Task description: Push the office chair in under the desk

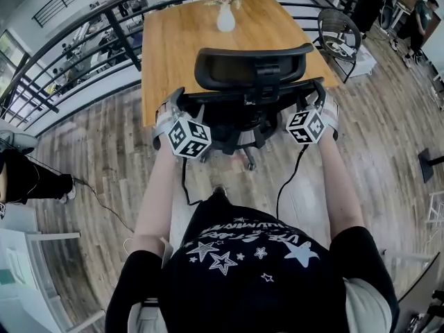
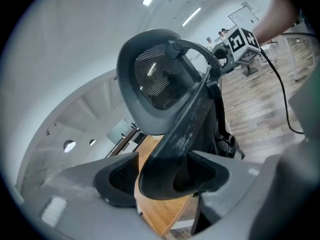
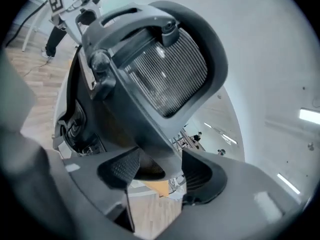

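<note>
A black mesh-backed office chair (image 1: 251, 68) stands in front of the wooden desk (image 1: 173, 40), its seat at the desk's near edge. My left gripper (image 1: 182, 99) is at the left rim of the chair back and my right gripper (image 1: 318, 92) at the right rim. In the left gripper view, the chair's back frame (image 2: 185, 129) lies between the jaws of my left gripper (image 2: 165, 171), resting against one pad, while the other pad's face shows free. In the right gripper view, my right gripper (image 3: 160, 171) is closed snugly on the chair's frame (image 3: 150, 129).
A white vase of flowers (image 1: 226, 16) stands at the desk's far end. A black railing (image 1: 76, 54) runs along the left behind the desk. Another chair (image 1: 340, 33) sits at the desk's right. People stand at far right (image 1: 423, 19) and left (image 1: 28, 175). Cables trail on the wood floor (image 1: 104, 158).
</note>
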A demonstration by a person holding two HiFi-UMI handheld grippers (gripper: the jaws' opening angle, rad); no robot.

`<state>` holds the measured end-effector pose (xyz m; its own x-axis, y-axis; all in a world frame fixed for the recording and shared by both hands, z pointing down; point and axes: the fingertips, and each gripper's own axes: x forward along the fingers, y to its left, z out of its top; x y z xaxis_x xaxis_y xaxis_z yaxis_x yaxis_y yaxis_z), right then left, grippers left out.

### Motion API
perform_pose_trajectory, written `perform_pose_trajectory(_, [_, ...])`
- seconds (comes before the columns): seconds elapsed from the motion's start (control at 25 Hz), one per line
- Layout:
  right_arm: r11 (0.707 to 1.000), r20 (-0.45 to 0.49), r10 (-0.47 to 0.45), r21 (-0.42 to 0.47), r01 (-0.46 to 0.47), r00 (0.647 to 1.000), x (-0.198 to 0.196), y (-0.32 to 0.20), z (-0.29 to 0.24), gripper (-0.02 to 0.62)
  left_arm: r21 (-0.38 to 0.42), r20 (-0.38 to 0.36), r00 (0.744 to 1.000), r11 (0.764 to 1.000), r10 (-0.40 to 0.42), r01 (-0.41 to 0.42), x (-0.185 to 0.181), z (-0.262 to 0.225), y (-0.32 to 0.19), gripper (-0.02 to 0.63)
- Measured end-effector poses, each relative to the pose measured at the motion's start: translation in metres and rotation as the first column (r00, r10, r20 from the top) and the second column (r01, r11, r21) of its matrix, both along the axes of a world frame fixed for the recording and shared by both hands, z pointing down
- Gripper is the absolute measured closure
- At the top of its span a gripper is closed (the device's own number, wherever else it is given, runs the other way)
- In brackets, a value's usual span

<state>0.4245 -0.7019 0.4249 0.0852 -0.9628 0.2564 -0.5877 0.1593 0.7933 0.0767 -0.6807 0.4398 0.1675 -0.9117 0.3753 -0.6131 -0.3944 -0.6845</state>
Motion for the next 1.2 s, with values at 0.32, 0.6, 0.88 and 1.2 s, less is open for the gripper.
perform_pose_trajectory(0.32, [0.997, 0.137, -0.060, 0.066, 0.051, 0.989, -0.021, 0.052, -0.032, 0.356, 0.010, -0.108, 0.994, 0.999, -0.032, 0.034, -0.003, -0.021, 0.056, 0.299])
perform_pose_trajectory(0.6, [0.988, 0.276, -0.156, 0.043, 0.150, 0.948, -0.054, 0.102, -0.024, 0.437, -0.045, -0.268, 0.963, 0.999, -0.040, 0.029, 0.013, -0.019, 0.129, 0.301])
perform_pose_trajectory(0.88, [0.981, 0.428, -0.192, 0.058, 0.185, 0.883, -0.068, 0.138, -0.026, 0.549, -0.078, -0.389, 0.919, 0.996, -0.061, 0.033, 0.022, -0.022, 0.169, 0.465])
perform_pose_trajectory(1.2, [0.976, 0.552, -0.192, 0.022, 0.215, 0.811, -0.081, 0.161, -0.011, 0.592, -0.036, -0.465, 0.885, 0.999, -0.004, -0.015, 0.033, -0.032, 0.175, 0.604])
